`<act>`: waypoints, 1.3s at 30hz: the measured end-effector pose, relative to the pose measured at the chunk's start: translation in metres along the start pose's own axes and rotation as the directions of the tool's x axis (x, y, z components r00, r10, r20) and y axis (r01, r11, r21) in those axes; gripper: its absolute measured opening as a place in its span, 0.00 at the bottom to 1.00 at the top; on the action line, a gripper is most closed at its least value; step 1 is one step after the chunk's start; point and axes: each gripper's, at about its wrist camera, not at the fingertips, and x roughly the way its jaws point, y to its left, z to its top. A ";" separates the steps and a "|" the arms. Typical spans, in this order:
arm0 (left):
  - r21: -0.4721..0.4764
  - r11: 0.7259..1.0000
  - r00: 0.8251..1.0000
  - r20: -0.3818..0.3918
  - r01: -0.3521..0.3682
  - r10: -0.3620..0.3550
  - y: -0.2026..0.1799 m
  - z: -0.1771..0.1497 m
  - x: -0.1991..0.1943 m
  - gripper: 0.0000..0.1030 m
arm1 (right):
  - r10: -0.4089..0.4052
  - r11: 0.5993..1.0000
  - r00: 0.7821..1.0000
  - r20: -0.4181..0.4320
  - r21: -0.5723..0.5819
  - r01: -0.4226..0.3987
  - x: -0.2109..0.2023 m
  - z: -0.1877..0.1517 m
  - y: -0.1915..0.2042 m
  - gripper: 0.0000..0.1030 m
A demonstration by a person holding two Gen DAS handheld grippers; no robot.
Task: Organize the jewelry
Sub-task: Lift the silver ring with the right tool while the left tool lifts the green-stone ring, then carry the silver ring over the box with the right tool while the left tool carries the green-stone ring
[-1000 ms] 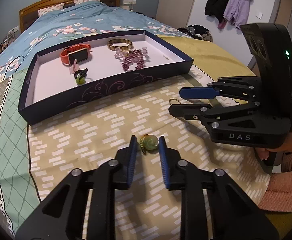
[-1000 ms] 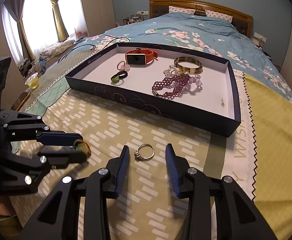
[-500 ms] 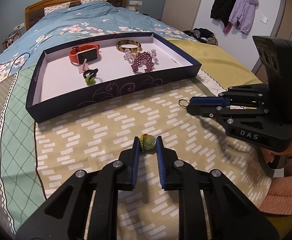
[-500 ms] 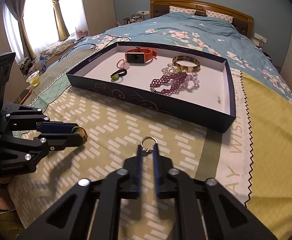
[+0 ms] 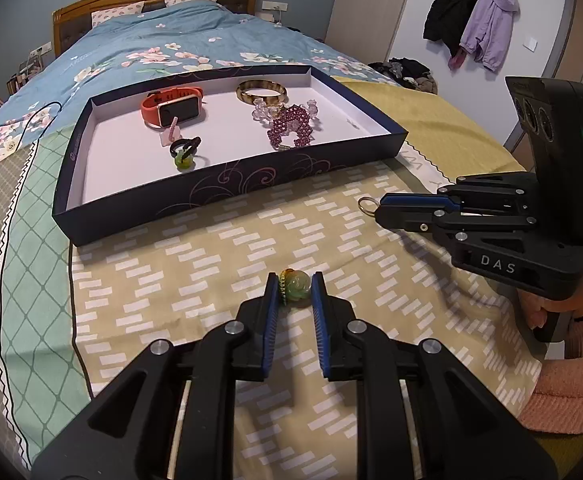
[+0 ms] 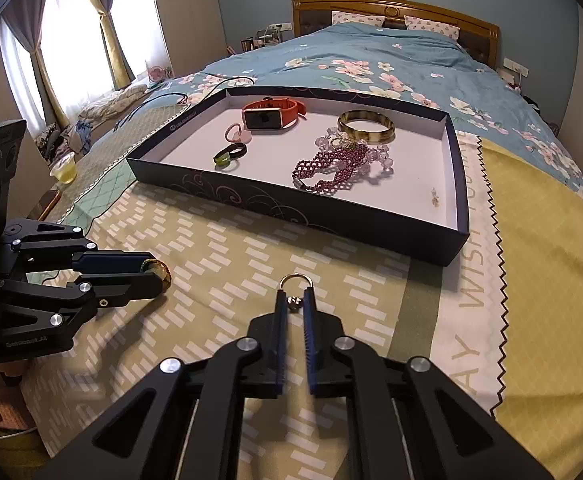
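A silver ring [image 6: 294, 282] lies on the bed [image 6: 227, 248], near the tray [image 6: 275, 206], clamped in the right gripper [image 6: 293, 302] jaws. The left gripper [image 5: 295, 286] jaws pinch a green charm [image 5: 296, 286] on the bedspread.

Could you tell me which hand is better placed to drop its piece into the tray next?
Right, marginally. The right gripper is shut on the ring, which lies nearer the tray wall than the green pendant that the left gripper clamps. Both are ready.
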 end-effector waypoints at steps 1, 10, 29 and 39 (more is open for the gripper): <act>0.000 1.000 1.000 0.002 -0.002 0.002 0.000 0.000 0.000 0.16 | -0.002 1.000 1.000 0.003 0.003 0.002 0.000 0.000 0.000 0.06; -0.004 1.000 0.999 0.032 -0.010 0.011 0.000 0.005 -0.006 0.16 | 0.026 1.000 0.997 0.069 0.015 -0.027 -0.013 0.002 -0.001 0.06; -0.017 0.999 0.990 0.135 -0.036 0.038 0.007 0.024 -0.036 0.16 | 0.058 0.997 0.984 0.170 0.034 -0.065 -0.031 0.019 -0.002 0.06; -0.021 0.999 0.986 0.159 -0.045 0.048 0.008 0.032 -0.039 0.16 | 0.063 0.997 0.981 0.185 0.041 -0.071 -0.032 0.025 -0.005 0.06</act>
